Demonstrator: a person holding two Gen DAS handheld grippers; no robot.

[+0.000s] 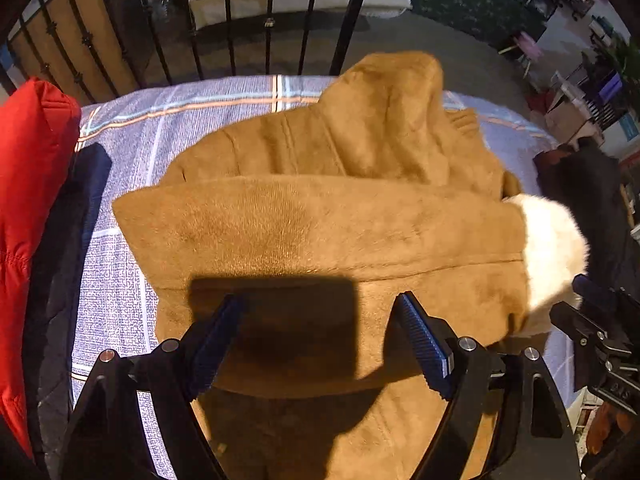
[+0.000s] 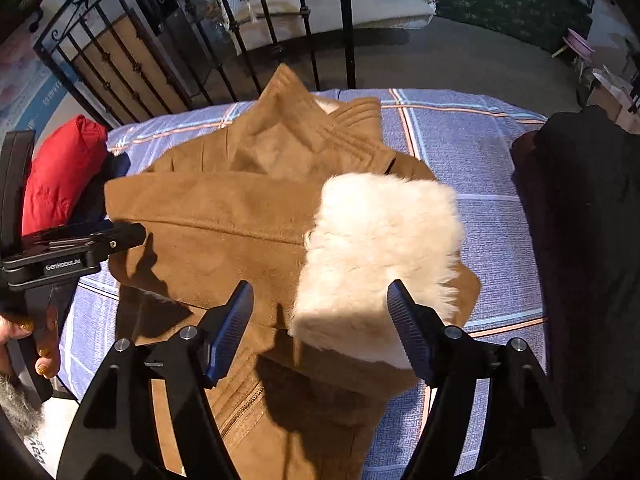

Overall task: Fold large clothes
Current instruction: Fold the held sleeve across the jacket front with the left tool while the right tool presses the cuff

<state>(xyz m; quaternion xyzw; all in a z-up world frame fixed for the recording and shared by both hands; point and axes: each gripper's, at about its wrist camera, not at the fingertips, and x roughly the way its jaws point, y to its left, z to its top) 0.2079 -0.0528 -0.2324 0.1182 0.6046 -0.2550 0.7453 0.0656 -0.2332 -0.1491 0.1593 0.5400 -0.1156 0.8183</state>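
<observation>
Tan suede coat point(image 1: 320, 232) lies across the middle of both views on a blue checked bedcover point(image 1: 132, 128), one sleeve folded over its body with the white fur cuff point(image 2: 380, 256) at centre right of the right wrist view. The left gripper point(image 1: 318, 340) hangs spread above the coat, pinching nothing. The right gripper point(image 2: 320, 328) is spread too, its fingers either side of the cuff's near end, pads clear. A red puffer jacket point(image 1: 28, 184) sits at left, a black garment point(image 2: 592, 240) at right.

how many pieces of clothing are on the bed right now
4: a tan coat spread mid-bed, a red jacket and a navy garment at the left edge, a dark garment at the right. More may be hidden.
</observation>
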